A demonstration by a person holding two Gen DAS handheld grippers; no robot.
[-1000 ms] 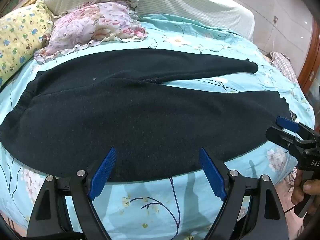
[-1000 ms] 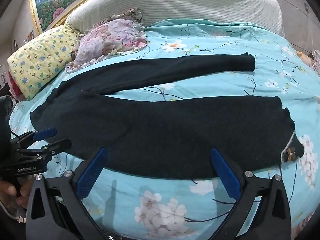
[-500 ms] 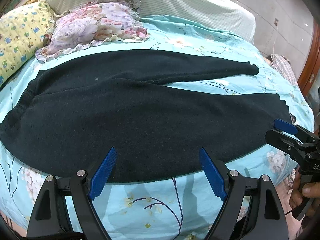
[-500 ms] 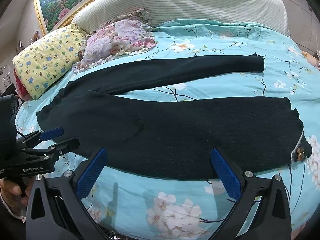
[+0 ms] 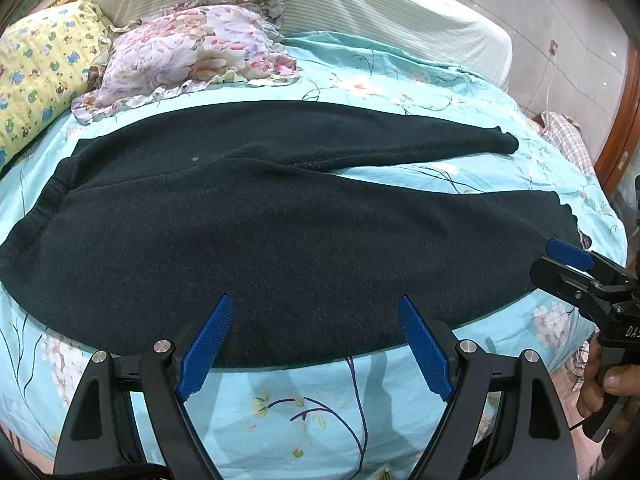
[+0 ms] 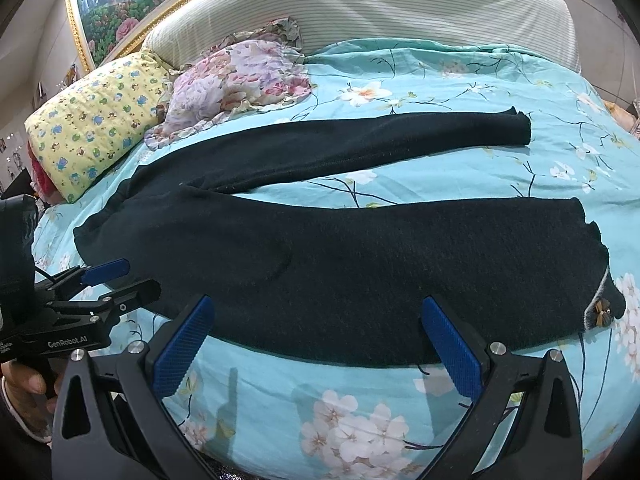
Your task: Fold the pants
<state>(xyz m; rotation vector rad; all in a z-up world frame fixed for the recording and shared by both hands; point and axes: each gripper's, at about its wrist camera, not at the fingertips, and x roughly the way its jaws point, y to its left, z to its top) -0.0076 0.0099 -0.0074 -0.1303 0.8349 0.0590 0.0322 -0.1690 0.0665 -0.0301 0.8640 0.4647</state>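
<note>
Dark pants [image 5: 280, 240] lie flat on a light blue floral bedspread, waist at the left and both legs spread apart to the right; they also show in the right wrist view [image 6: 360, 264]. My left gripper [image 5: 316, 344] is open and empty, just above the near edge of the near leg, toward the waist. My right gripper [image 6: 316, 344] is open and empty at the near edge of the same leg, toward its cuff [image 6: 600, 296], which has a small bow. Each gripper shows in the other's view: right gripper [image 5: 556, 264], left gripper [image 6: 120, 280].
A yellow print pillow [image 6: 92, 128] and a pink floral pillow [image 6: 240, 76] lie at the head of the bed, by the striped headboard [image 6: 400, 8]. The bed's front edge [image 5: 320, 420] is right below my grippers. A wooden door frame [image 5: 624, 120] stands at the right.
Both grippers have moved a little closer to the bed and slightly left along the near leg. Both stay open. The pants have not moved.
</note>
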